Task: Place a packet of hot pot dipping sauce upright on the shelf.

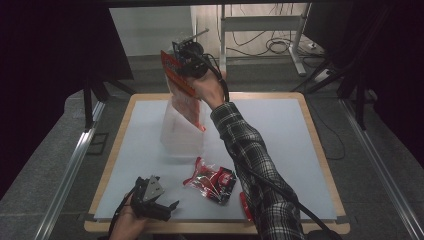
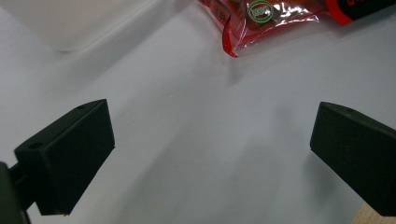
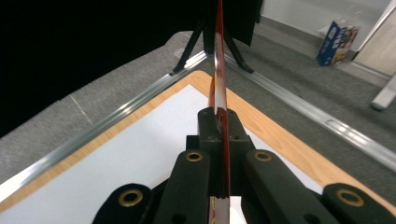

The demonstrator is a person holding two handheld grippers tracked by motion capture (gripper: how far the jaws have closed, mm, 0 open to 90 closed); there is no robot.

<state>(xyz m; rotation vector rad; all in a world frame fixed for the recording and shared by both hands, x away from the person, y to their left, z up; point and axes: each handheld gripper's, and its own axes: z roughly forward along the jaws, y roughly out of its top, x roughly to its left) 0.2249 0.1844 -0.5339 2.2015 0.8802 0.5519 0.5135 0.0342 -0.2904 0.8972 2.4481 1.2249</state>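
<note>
My right gripper [image 1: 182, 64] is raised over the far side of the table, shut on a flat red and orange snack packet [image 1: 176, 75]. The packet hangs down toward a translucent white container [image 1: 182, 135] just below it. In the right gripper view the packet [image 3: 219, 70] shows edge-on, pinched between the closed jaws of the right gripper [image 3: 218, 116]. A second red packet [image 1: 210, 182] lies flat on the white table near the front. My left gripper [image 1: 167, 207] rests low at the front left, open and holding nothing. Its own view shows the left gripper [image 2: 210, 154] with jaws wide apart, the second packet [image 2: 261, 14] beyond them.
The white table top [image 1: 280, 130] has a wooden rim, with a drop on every side. A corner of the white container [image 2: 70, 23] is ahead of the left gripper. Another small red item [image 1: 245, 205] peeks out beside the plaid sleeve [image 1: 250, 155]. Stands and cables are behind the table.
</note>
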